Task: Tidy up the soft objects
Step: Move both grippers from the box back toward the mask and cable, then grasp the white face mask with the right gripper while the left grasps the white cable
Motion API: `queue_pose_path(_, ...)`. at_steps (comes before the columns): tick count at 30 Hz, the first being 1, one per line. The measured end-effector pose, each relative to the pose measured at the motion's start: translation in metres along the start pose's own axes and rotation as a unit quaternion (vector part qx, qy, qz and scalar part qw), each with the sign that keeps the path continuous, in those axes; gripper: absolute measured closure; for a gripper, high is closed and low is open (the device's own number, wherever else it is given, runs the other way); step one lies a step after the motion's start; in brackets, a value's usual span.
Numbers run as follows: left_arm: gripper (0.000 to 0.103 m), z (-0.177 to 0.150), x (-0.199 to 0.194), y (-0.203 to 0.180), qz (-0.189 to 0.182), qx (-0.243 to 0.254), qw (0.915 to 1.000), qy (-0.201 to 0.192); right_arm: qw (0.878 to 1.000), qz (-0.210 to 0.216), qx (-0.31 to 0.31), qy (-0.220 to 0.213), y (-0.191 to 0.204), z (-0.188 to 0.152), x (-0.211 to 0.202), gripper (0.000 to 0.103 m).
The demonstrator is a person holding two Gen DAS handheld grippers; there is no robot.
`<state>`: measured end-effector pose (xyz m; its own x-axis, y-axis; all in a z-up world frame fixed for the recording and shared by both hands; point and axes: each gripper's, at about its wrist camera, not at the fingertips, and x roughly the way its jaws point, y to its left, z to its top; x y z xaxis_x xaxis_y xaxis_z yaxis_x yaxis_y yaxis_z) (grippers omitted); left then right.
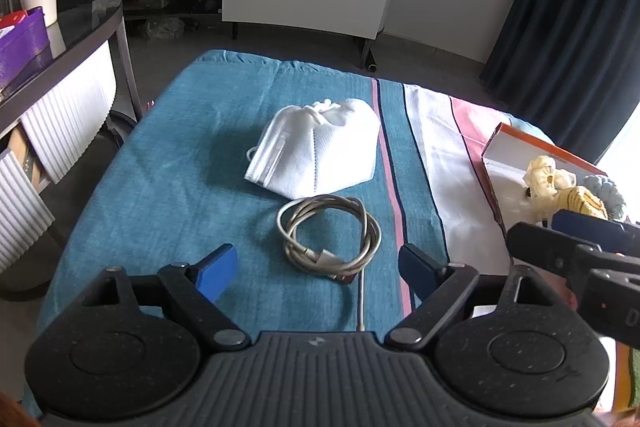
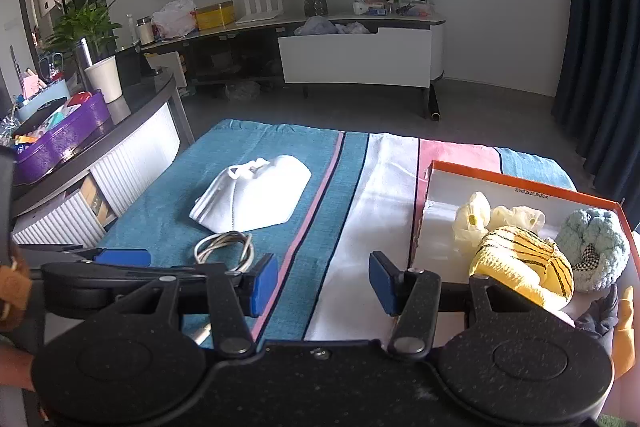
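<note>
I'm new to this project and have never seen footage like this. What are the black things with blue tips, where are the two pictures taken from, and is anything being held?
Those are hand-held grippers: a person carries one in each hand, and a camera on each looks forward along its two fingers. One picture comes from the left gripper, the other from the right gripper. Both stand open and hold nothing. On the striped cloth lie a white face mask and a coiled cable, which sits just ahead of the left gripper. To the right, an orange-rimmed box already holds soft knitted items, among them a yellow striped one.
</note>
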<state>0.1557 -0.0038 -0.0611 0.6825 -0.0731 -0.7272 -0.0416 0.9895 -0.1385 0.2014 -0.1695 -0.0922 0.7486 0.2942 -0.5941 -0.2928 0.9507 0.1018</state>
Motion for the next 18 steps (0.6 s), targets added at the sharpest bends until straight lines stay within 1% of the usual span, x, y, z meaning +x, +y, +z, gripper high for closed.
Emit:
queue_pose_path(5, 0.010, 0.003, 0.021, -0.008, 0.009, 0.004, 0.9999, 0.006, 1.000, -0.003, 0.003, 0.000, -0.007, 0.000, 0.003, 0.041)
queue_pose_path(9, 0.009, 0.005, 0.038, -0.010, 0.028, 0.003, 0.9996, 0.002, 1.000, -0.006, 0.004, 0.001, -0.010, 0.000, 0.005, 0.041)
queue_pose_path(11, 0.011, 0.005, 0.046, -0.010, 0.027, 0.002, 0.9996, 0.007, 1.000, -0.006, 0.006, 0.002, -0.011, 0.000, 0.007, 0.041)
queue_pose_path(12, 0.012, 0.004, 0.047, -0.012, 0.032, 0.010, 0.9994, 0.001, 1.000, -0.006, 0.007, 0.002, -0.012, 0.000, 0.007, 0.041)
queue_pose_path(13, 0.015, 0.003, 0.048, -0.014, 0.034, 0.018, 0.9992, -0.003, 1.000, -0.006, 0.007, 0.002, -0.012, 0.001, 0.008, 0.041)
queue_pose_path(14, 0.028, 0.003, 0.048, -0.014, 0.035, 0.022, 0.9991, -0.008, 1.000, -0.006, 0.006, 0.002, -0.012, 0.001, 0.009, 0.041)
queue_pose_path(15, 0.030, 0.003, 0.046, -0.014, 0.032, 0.025, 0.9991, -0.016, 1.000, -0.006, 0.006, 0.002, -0.012, 0.001, 0.010, 0.041)
queue_pose_path(18, 0.034, 0.002, 0.044, -0.011, 0.020, 0.028, 0.9992, -0.022, 1.000, -0.004, 0.005, 0.002, -0.010, 0.003, 0.012, 0.041)
